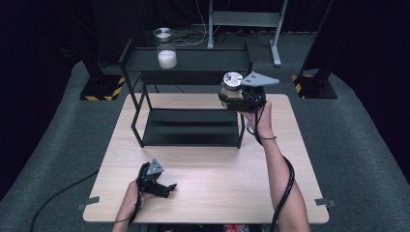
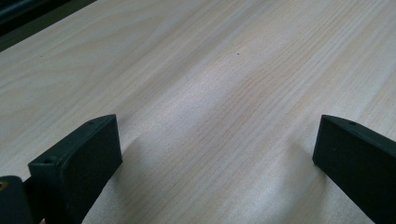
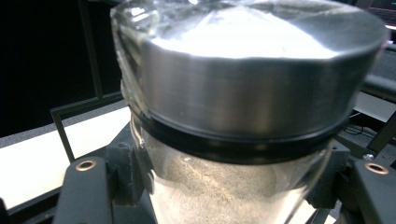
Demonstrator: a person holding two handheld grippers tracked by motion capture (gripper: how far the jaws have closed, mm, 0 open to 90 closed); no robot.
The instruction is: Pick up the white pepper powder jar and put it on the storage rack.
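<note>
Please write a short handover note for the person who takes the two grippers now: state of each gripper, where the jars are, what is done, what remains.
Right gripper: shut on the jar with the metal lid, held in the air by the right end of the black shelf rack.
Left gripper: open, holding nothing, low over the wooden table.
Second jar: stands on the rack's top shelf, left side.
Done: one jar shelved, one picked up.
Left: probably set the held jar on the rack, then let go.

You work in lab or test studio: black curtains at 12 o'clock, hazard-striped stand bases [image 1: 100, 90], grey carpet [image 1: 58, 145].
</note>
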